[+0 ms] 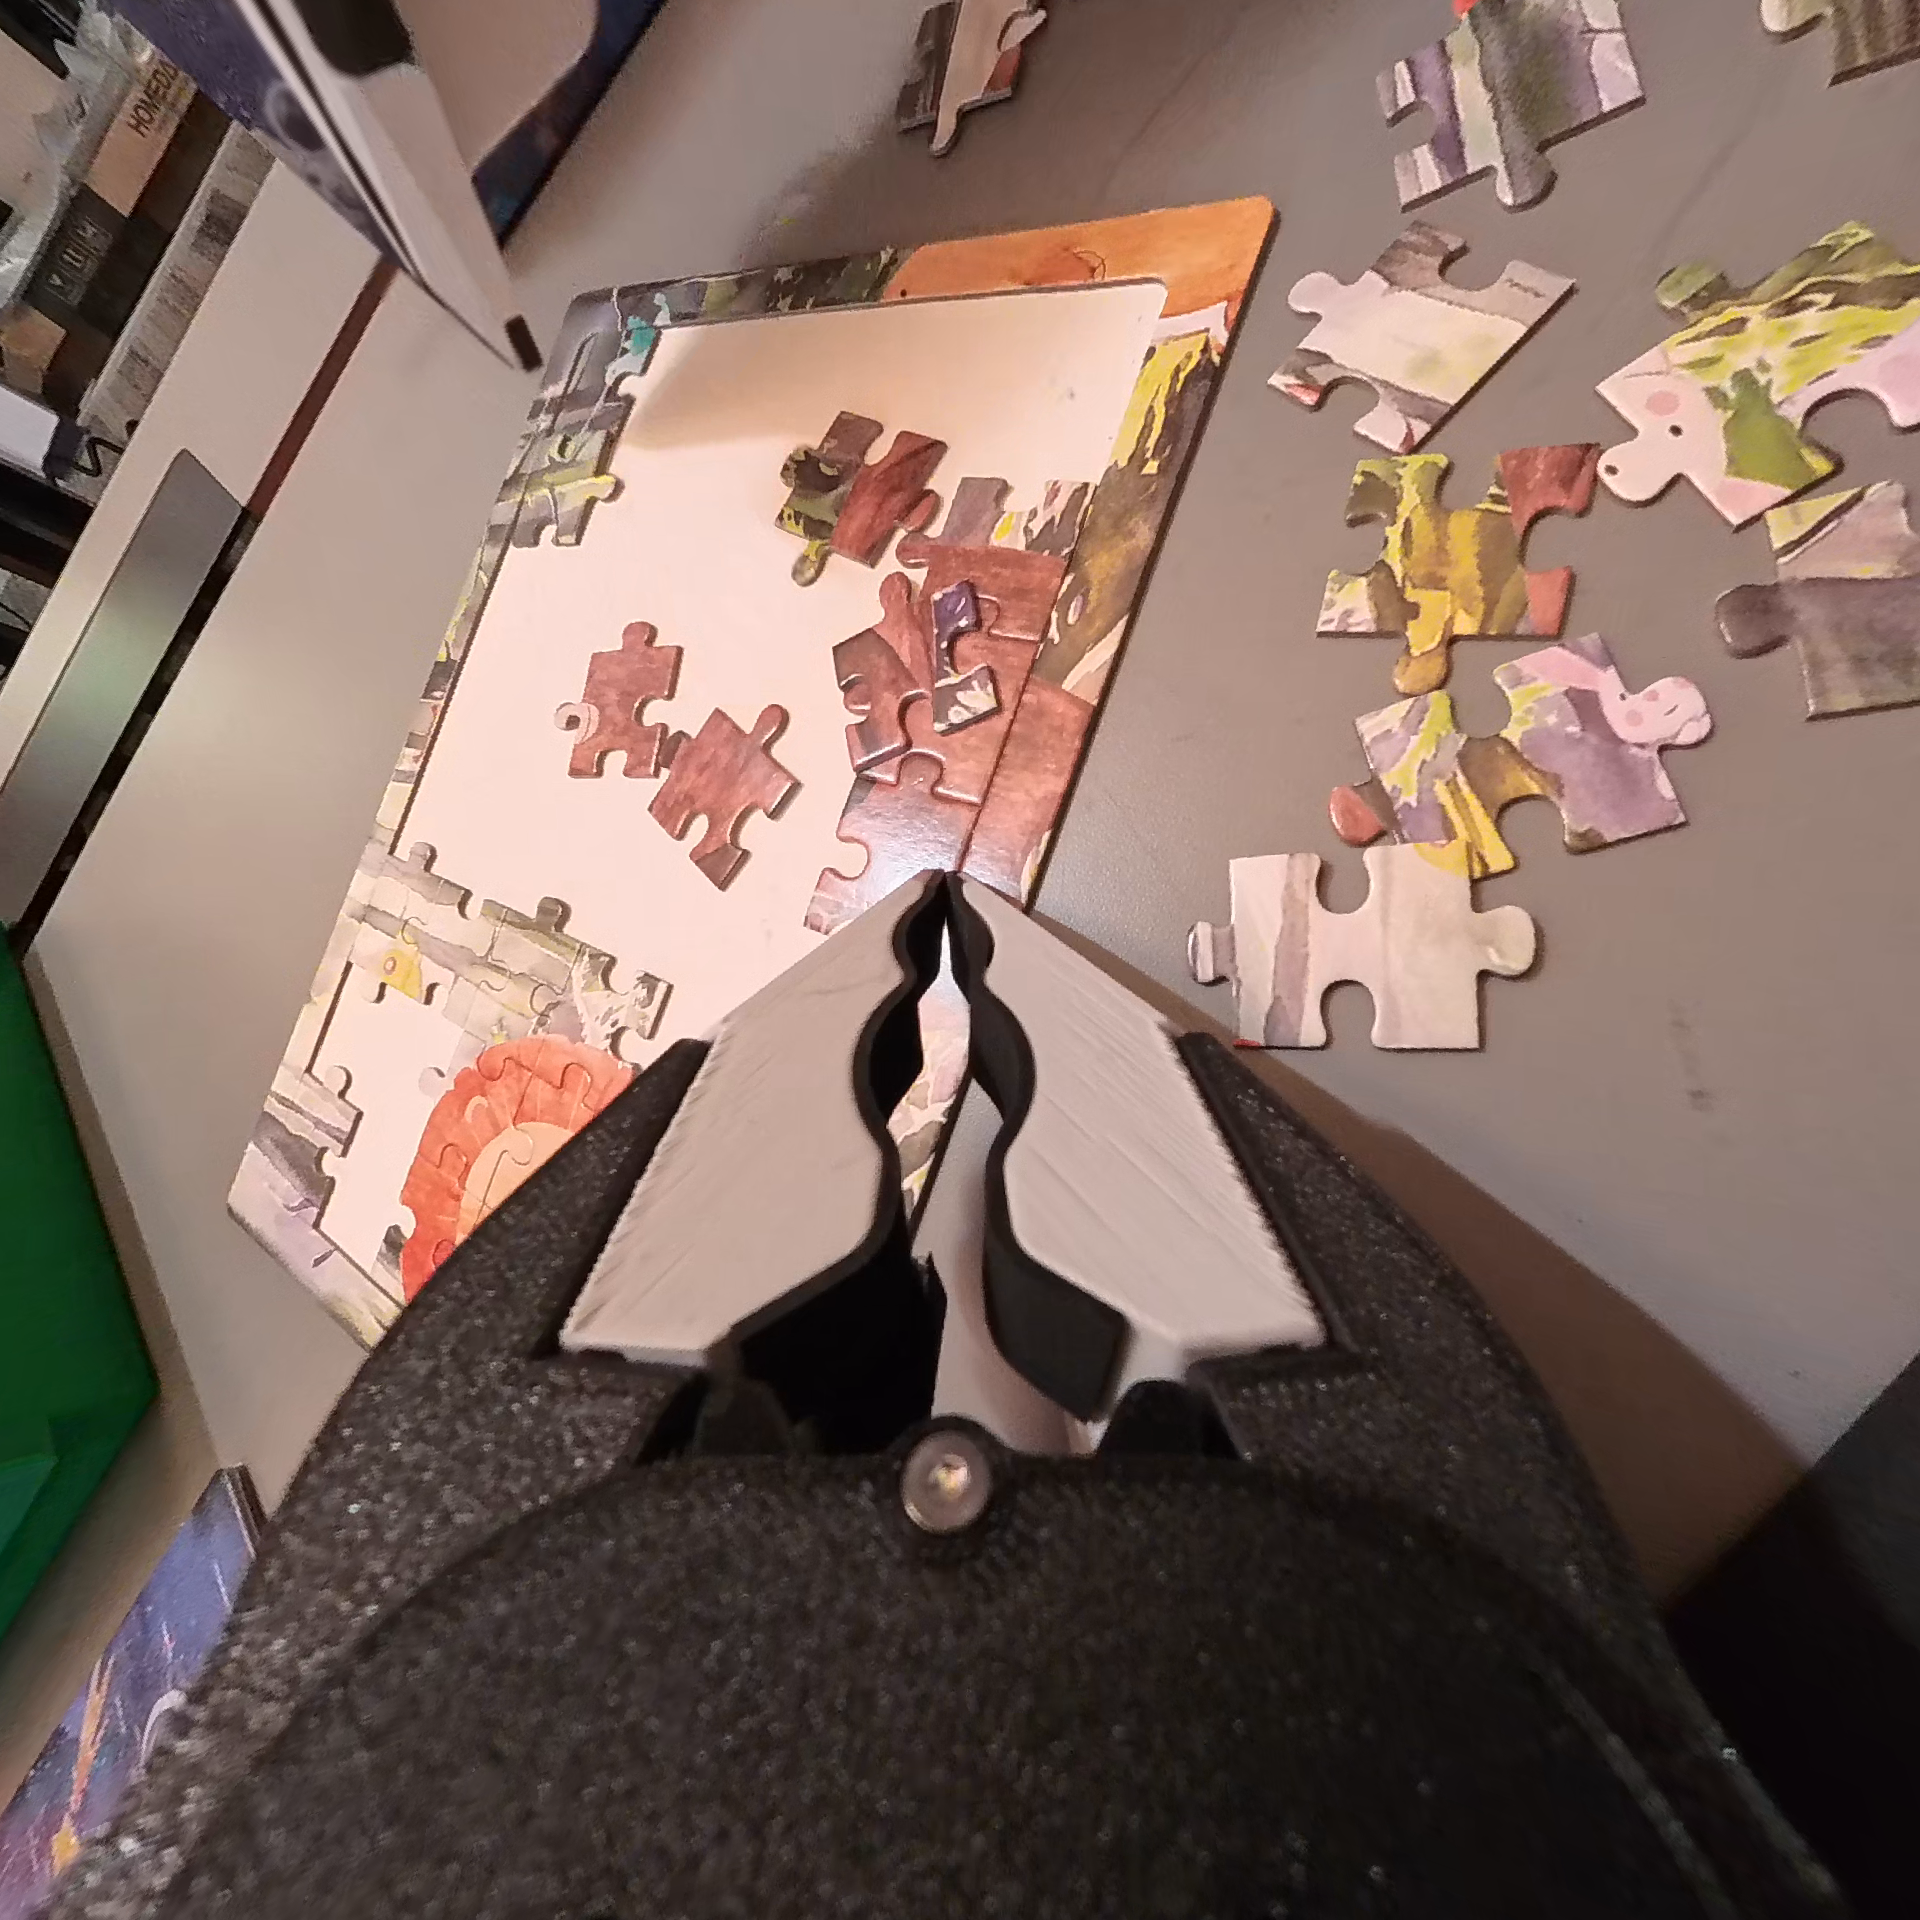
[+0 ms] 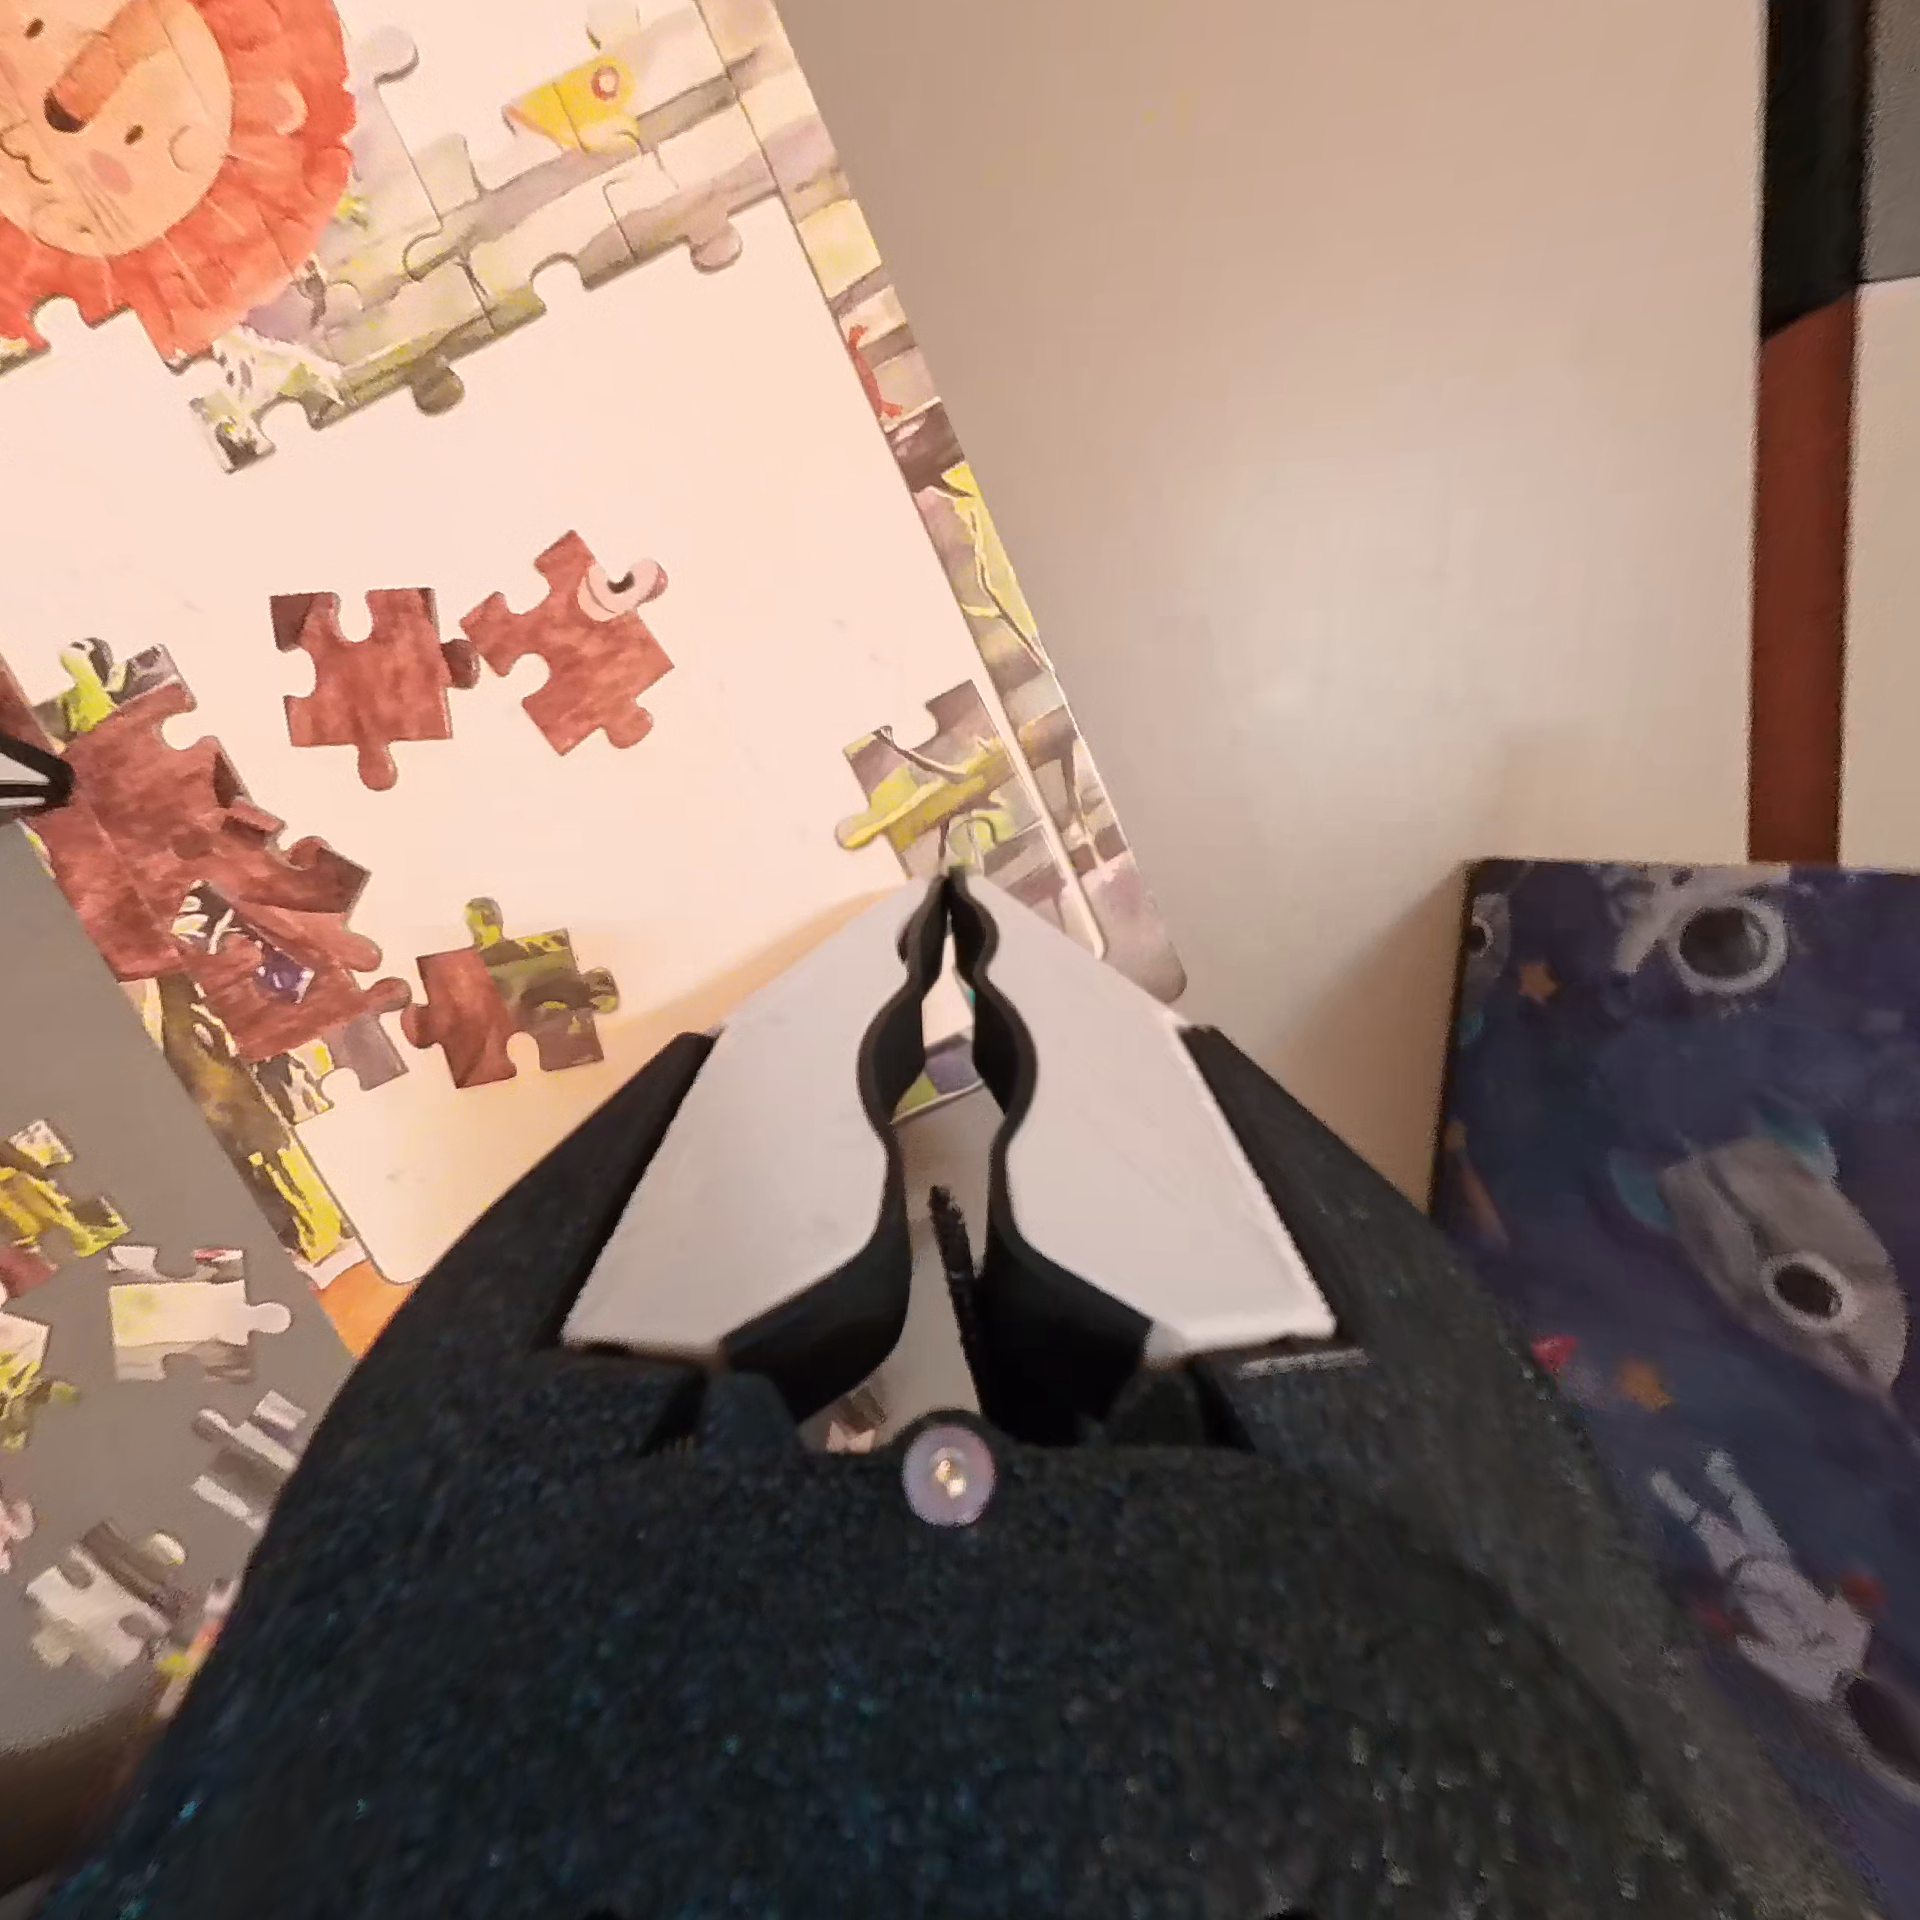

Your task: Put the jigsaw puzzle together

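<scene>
The puzzle tray lies on the grey table, its white inside mostly bare. A part-built lion fills its near left corner. Two loose brown pieces lie mid-tray, and a brown cluster sits at the right rim. My left gripper is shut and empty, with its tips at the tray's right edge by the brown cluster. In the right wrist view the tray shows the lion and the brown pieces. My right gripper is shut and empty, with its tips by a green-grey border piece.
Several loose pieces lie on the table right of the tray, among them a pale one and a rabbit one. A blue box stands right of the right gripper. A white-edged box leans at the far left, and a green object sits at the left. The left gripper's tips are roughly 20 cm from the right gripper's.
</scene>
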`<state>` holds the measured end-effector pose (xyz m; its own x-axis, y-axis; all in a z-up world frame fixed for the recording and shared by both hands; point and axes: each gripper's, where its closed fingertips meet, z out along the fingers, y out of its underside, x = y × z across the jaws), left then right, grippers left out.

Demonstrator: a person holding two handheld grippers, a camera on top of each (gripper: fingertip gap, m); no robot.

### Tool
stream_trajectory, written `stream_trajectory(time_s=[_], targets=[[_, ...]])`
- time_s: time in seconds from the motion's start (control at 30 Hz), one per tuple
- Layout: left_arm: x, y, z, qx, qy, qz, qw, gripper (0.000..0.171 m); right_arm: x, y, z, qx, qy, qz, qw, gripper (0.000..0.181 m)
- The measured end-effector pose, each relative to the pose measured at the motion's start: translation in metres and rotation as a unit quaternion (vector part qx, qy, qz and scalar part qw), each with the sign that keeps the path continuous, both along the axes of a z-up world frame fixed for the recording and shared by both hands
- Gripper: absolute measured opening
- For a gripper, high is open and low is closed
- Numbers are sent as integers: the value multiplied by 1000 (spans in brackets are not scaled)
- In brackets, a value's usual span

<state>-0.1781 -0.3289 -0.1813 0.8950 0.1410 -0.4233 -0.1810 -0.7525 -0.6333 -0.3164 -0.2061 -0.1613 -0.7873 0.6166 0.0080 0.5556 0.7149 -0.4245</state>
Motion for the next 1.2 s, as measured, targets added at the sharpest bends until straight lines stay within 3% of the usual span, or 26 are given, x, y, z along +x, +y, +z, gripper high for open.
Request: stream_trajectory(time_s=[0.3, 0.7, 0.9, 1.1, 1.2], targets=[[0, 0, 0, -3, 6, 0, 1000, 0, 4, -19, -17, -12, 63, -17, 998, 0], [0, 0, 0, -2, 6, 0, 1000, 0, -3, -15, -21, -30, 50, -70, 996, 0], [0, 0, 0, -2, 5, 0, 1000, 0, -7, -22, -7, -117, 24, -109, 987, 0], [0, 0, 0, -2, 6, 0, 1000, 0, -22, 0, -21, -39, 51, -139, 988, 0], [0, 0, 0, -2, 5, 0, 1000, 0, -22, 0, -22, -47, 50, -144, 987, 0]])
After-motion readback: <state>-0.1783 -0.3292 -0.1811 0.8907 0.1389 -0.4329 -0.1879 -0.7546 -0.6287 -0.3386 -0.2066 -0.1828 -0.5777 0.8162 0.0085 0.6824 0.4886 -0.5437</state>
